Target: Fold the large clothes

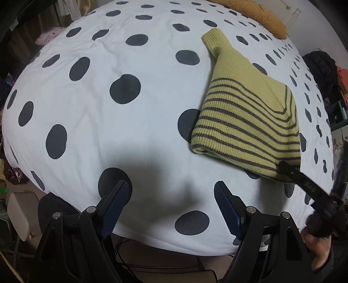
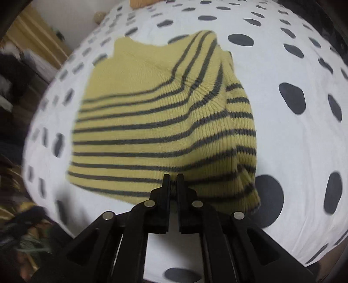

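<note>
A yellow knit sweater with dark grey stripes (image 1: 245, 113) lies folded on a white bed cover with dark dots (image 1: 108, 122). In the right wrist view the sweater (image 2: 165, 122) fills the middle. My right gripper (image 2: 173, 177) is shut on the sweater's near hem. In the left wrist view the right gripper (image 1: 282, 168) shows at the sweater's near right corner. My left gripper (image 1: 171, 189) is open and empty, over the bare cover to the left of the sweater, apart from it.
An orange-brown cushion (image 1: 261, 15) lies at the far end of the bed. A pink plush toy (image 1: 46, 37) sits off the far left edge. Cluttered shelves and a dark bag (image 1: 322, 69) stand to the right. Cables and floor (image 1: 163, 265) show below the near edge.
</note>
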`<state>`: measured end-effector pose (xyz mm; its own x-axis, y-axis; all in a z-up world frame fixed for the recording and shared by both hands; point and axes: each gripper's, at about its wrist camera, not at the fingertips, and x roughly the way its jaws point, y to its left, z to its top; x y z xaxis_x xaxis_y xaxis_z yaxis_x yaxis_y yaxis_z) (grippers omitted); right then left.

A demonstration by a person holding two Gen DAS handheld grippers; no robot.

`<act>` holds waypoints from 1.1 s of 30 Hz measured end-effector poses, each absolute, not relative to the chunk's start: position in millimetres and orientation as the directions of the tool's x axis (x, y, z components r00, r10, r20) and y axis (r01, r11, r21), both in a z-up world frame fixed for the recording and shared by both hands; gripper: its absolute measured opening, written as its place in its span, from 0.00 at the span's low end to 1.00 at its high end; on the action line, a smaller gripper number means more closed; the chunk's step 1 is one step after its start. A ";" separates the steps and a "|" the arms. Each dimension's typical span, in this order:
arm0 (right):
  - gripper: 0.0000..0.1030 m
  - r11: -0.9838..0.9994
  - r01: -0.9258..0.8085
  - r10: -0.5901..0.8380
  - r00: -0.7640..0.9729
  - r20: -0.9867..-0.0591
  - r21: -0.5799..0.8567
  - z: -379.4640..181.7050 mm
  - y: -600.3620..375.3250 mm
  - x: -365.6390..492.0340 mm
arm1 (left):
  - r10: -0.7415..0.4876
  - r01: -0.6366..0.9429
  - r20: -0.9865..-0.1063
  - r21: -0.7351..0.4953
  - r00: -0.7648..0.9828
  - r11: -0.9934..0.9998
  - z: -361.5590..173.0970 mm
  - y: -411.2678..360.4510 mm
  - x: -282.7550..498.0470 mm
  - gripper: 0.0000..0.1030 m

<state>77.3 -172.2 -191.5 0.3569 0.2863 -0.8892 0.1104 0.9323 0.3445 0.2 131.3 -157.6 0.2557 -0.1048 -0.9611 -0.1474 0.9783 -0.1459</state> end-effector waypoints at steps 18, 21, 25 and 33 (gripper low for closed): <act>0.57 0.977 0.117 0.118 0.401 -0.909 0.178 -129.3 -159.6 55.1 | -0.420 0.013 -0.809 -0.455 0.411 0.890 -103.5 111.2 131.3 0.74; 0.57 0.974 0.116 0.134 0.410 -0.902 0.197 -133.0 -161.5 64.7 | -0.467 -0.023 -0.799 -0.513 0.379 0.858 -119.5 123.3 204.8 0.73; 0.56 0.971 0.100 0.159 0.399 -0.903 0.215 -144.8 -162.9 86.2 | -0.414 -0.095 -0.864 -0.455 0.285 0.885 -171.2 130.5 291.4 0.73; 0.48 0.966 0.069 0.198 0.418 -0.887 0.249 -175.9 -164.7 145.6 | -0.559 -0.021 -0.817 -0.567 0.144 0.824 -245.0 103.8 379.5 0.66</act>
